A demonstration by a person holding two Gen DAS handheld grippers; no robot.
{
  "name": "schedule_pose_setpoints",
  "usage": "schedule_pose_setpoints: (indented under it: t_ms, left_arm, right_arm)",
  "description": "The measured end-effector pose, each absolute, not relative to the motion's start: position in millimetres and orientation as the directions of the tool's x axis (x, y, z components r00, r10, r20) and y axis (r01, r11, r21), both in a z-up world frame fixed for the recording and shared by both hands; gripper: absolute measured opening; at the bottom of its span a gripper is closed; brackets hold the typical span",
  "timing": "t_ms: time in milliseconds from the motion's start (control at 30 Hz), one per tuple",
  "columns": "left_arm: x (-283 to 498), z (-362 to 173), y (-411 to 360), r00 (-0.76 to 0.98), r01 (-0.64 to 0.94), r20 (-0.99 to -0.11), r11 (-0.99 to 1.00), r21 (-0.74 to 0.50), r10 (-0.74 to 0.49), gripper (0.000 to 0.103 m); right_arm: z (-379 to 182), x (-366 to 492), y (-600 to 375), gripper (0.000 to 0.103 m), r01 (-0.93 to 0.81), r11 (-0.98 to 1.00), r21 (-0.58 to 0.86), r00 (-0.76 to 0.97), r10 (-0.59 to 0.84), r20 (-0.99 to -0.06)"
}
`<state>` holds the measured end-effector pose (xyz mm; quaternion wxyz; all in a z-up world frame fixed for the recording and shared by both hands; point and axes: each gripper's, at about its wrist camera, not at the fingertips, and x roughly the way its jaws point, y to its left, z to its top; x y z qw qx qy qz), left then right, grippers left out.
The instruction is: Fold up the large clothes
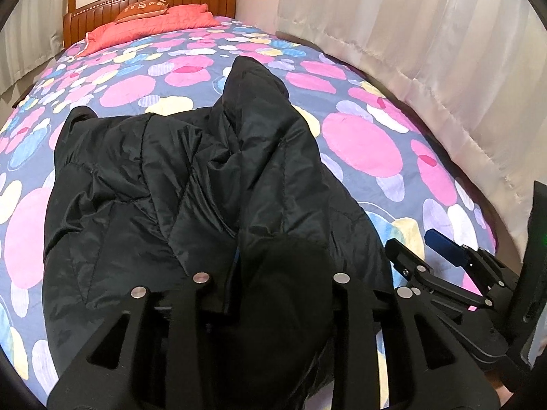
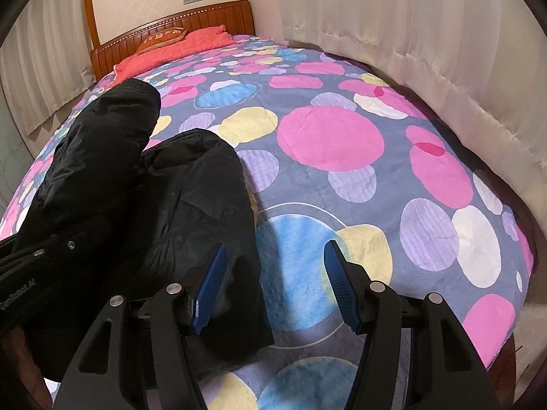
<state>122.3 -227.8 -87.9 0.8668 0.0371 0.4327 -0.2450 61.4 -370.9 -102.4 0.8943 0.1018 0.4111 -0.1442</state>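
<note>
A bed point(image 2: 342, 177) with a dotted cover fills the room, with a wooden headboard point(image 1: 154, 0) and a red pillow point(image 1: 154, 25) at its far end and a pale curtain point(image 1: 427, 51) along its right edge. The black jacket point(image 1: 191, 184) lies crumpled on the near left part of the bed, with one sleeve pointing toward the headboard. Its right edge ends beside a blue circle of the cover; from there to the curtain the cover lies bare. The left hand-held gripper point(image 1: 270, 280) is over the near hem of the jacket; black cloth bulges between its fingers and hides the pads, so one cannot tell if it holds the cloth. The right hand-held gripper point(image 2: 275, 287) has its jaws wide apart, its left blue pad point(image 2: 210, 283) over the jacket edge, the other pad over bare cover.
</note>
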Motion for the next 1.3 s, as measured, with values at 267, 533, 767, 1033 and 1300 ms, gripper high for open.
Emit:
schedule_pose_setpoints:
  t_ms: [267, 533, 767, 1033, 1300]
  left_arm:
    - [101.6, -57.7, -222.0, 0.514, 0.5, -0.717, 0.844, -0.195, -0.47, 0.051]
    - [87.6, -25.5, -186.2, 0.585, 0.495, -0.656, 0.851, -0.177, -0.477, 0.058]
    - [99.3, -24.1, -116.4, 0.7, 0.334, -0.634, 0.935, -0.117, -0.33, 0.064]
    - [113.7, -63.4, -38.6, 0.693, 0.149, -0.684, 0.973, -0.174, -0.229, 0.065]
    - [103.7, -103.6, -16.3, 0.64, 0.134, -0.693, 0.937, -0.324, -0.331, 0.075]
  right_arm:
    - [-98.9, 60.7, -367.5, 0.059, 0.342, 0.939, 0.048, 0.62, -0.187, -0.762]
    - [-82.9, 62.3, -354.2, 0.059, 0.323, 0.946, 0.028, 0.64, -0.197, -0.742]
    - [-56.9, 70.6, -335.8, 0.059, 0.298, 0.955, 0.005, 0.675, -0.207, -0.708]
    - [-40.9, 88.5, -301.8, 0.078, 0.226, 0.973, 0.045, 0.707, -0.132, -0.695]
    - [-91.0, 117.3, -287.0, 0.081, 0.186, 0.977, 0.101, 0.561, -0.021, -0.828]
